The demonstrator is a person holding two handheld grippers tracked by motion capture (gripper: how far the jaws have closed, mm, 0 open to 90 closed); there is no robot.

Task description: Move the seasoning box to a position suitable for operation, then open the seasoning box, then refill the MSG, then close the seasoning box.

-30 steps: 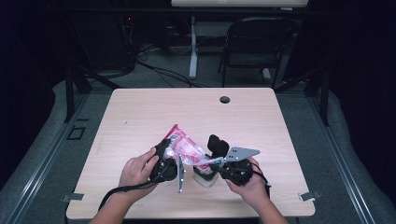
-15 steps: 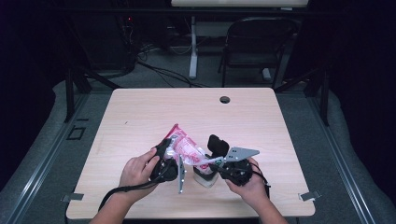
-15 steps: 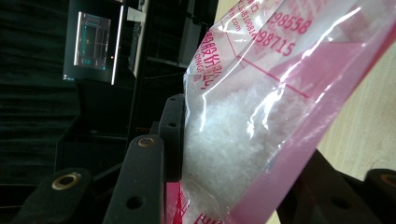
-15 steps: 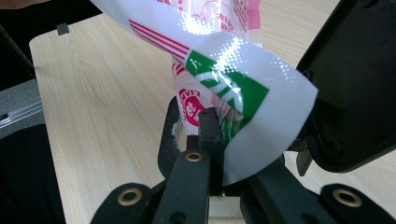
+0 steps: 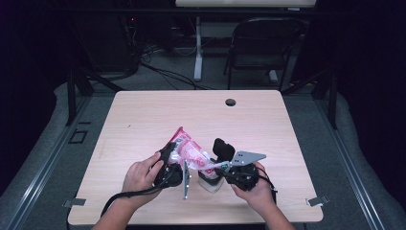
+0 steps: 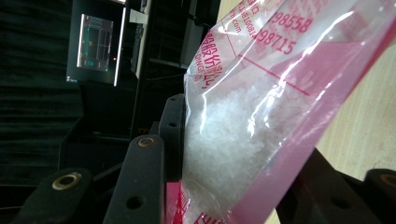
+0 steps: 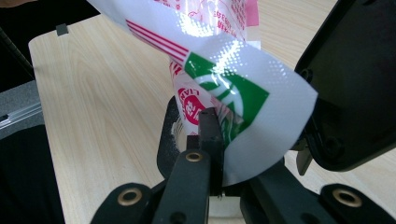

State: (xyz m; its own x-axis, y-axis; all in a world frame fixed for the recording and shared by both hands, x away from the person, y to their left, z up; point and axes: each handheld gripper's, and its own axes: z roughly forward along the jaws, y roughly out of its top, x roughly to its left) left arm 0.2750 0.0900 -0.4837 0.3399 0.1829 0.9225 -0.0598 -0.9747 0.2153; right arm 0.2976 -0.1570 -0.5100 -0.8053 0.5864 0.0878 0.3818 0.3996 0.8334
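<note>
Spill risk over the small white container

Holding a pink-and-clear bag (image 5: 191, 152) of white grains slanted above the table (image 5: 143, 120), high end up and to the left, low end hanging just above a small white container (image 5: 210, 183) near the front edge. Gripping the grain-filled part with the left gripper (image 5: 168, 164), roughly half closed, pads pressed into the bulge of grains (image 6: 233, 140). Pinching the printed lower end (image 7: 233, 93) with the right gripper (image 5: 224, 167), closed on the thin film as far as can be judged.

Likely trouble from here:
- Squeezing harder on the left could split the film or drive the grains out in a rush, overshooting the narrow mouth below
- Losing the thin pinch on the right, with slippery film and little purchase, would let the low end swing off the container and scatter grains across the wood
- Tilting steeper without first lining up the low end over the opening would do the same
- Nudging the light container with the right gripper's body, just beside it, could tip it

Cannot tell whether the low end is open or sealed
</note>
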